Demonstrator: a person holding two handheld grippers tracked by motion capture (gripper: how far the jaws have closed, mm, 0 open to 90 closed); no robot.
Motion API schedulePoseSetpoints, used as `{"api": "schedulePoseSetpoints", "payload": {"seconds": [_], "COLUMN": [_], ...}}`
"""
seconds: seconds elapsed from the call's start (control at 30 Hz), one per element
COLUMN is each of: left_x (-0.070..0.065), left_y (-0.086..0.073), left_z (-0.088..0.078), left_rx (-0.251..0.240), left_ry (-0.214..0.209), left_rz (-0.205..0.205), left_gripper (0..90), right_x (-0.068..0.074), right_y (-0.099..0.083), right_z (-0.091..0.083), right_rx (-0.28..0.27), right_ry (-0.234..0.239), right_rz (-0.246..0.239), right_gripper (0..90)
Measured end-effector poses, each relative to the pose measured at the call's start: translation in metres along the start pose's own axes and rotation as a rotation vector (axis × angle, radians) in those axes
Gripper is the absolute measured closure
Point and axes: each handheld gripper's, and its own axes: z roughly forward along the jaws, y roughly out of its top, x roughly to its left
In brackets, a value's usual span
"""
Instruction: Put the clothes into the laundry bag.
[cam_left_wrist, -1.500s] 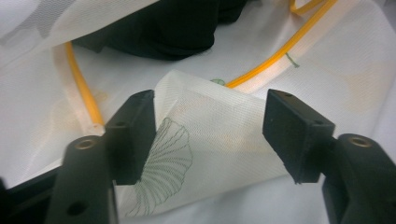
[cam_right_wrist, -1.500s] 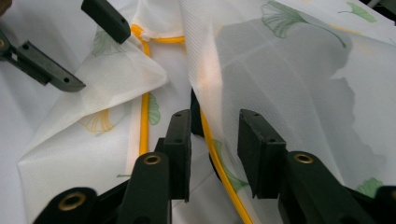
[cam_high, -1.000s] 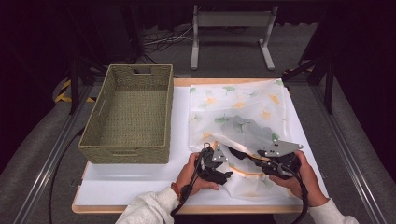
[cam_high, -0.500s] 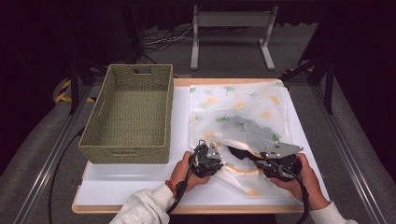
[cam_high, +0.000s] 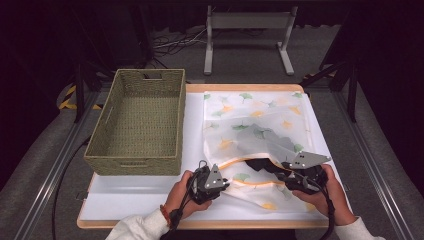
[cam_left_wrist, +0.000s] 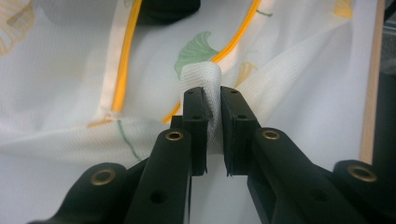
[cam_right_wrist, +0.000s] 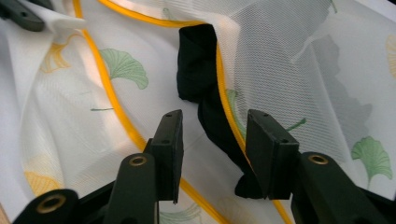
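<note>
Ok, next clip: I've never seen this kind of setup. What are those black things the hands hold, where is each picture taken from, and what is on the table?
A person holds a two-jaw hand tool in each hand; no robot arm is involved. The high view looks down on the table from above the person. The other two pictures come from cameras riding on each tool, looking along its black jaws.

On the table stand a woven basket and a white mesh laundry bag printed with leaves and edged in orange. A dark garment sits partly in the bag's mouth.

The left gripper is shut on a fold of the mesh bag. The right gripper has jaws apart, with the garment and the orange edge between them, not yet pinched; these jaws have just been opening.
</note>
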Motion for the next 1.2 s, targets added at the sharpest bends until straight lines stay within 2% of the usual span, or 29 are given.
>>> {"api": "schedulePoseSetpoints", "payload": {"seconds": [0.13,0.2,0.3,0.37,0.4,0.47,0.53,0.63,0.7,0.8,0.9,0.93,0.97,1.0,1.03,1.1,1.13,1.17,1.2], "left_x": [-0.004,-0.004,-0.004,-0.004,-0.004,-0.004,-0.004,-0.003,0.004,0.010,0.011,0.009,0.009,0.008,0.006,0.006,0.006,0.008,0.010], "left_y": [-0.012,-0.014,-0.026,-0.029,-0.035,-0.039,-0.046,-0.049,-0.050,-0.043,-0.035,-0.027,-0.027,-0.023,-0.017,-0.013,-0.013,-0.012,-0.012], "left_z": [-0.010,-0.012,-0.019,-0.021,-0.025,-0.027,-0.034,-0.040,-0.049,-0.050,-0.045,-0.039,-0.039,-0.035,-0.026,-0.016,-0.016,-0.011,-0.006], "left_rx": [-0.006,-0.011,-0.013,-0.022,-0.007,-0.011,-0.014,-0.036,-0.099,-0.140,-0.151,-0.137,-0.137,-0.135,-0.123,-0.093,-0.093,-0.080,-0.063], "left_ry": [0.005,0.003,0.006,-0.003,0.010,0.005,0.020,0.031,0.040,0.053,0.052,0.043,0.043,0.044,0.023,0.020,0.020,0.011,0.003], "left_rz": [-0.007,-0.016,-0.044,-0.050,-0.058,-0.064,-0.080,-0.084,-0.129,-0.169,-0.162,-0.128,-0.128,-0.107,-0.082,-0.052,-0.052,-0.052,-0.051], "left_gripper": [78.6,74.2,70.1,69.5,69.5,69.4,68.2,66.9,65.5,56.4,51.4,49.6,50.2,51.1,53.0,56.4,60.0,60.0,65.1], "right_x": [0.001,0.001,0.000,0.000,-0.003,-0.003,-0.006,-0.009,-0.009,-0.012,-0.016,-0.020,-0.022,-0.024,-0.026,-0.028,-0.028,-0.029,-0.030], "right_y": [-0.001,-0.002,-0.007,-0.008,-0.012,-0.013,-0.017,-0.021,-0.023,-0.026,-0.029,-0.033,-0.035,-0.037,-0.039,-0.042,-0.042,-0.044,-0.047], "right_z": [-0.004,-0.005,-0.006,-0.007,-0.010,-0.011,-0.015,-0.019,-0.021,-0.024,-0.025,-0.027,-0.028,-0.028,-0.029,-0.030,-0.030,-0.030,-0.029], "right_rx": [-0.012,-0.013,-0.011,-0.009,-0.015,-0.017,-0.031,-0.044,-0.049,-0.042,-0.044,-0.030,-0.030,-0.029,-0.027,-0.018,-0.018,-0.011,0.004], "right_ry": [0.001,0.002,0.003,0.005,-0.001,0.000,-0.006,-0.009,-0.020,-0.042,-0.063,-0.091,-0.094,-0.097,-0.103,-0.110,-0.110,-0.111,-0.114], "right_rz": [-0.002,0.002,0.004,0.012,0.017,0.020,0.023,0.022,0.012,0.009,0.025,0.033,0.045,0.058,0.066,0.073,0.073,0.072,0.074], "right_gripper": [55.9,55.7,55.8,55.8,55.9,55.9,56.7,62.0,65.3,69.1,69.7,71.5,72.8,74.3,76.2,79.6,79.6,81.3,83.3]}}
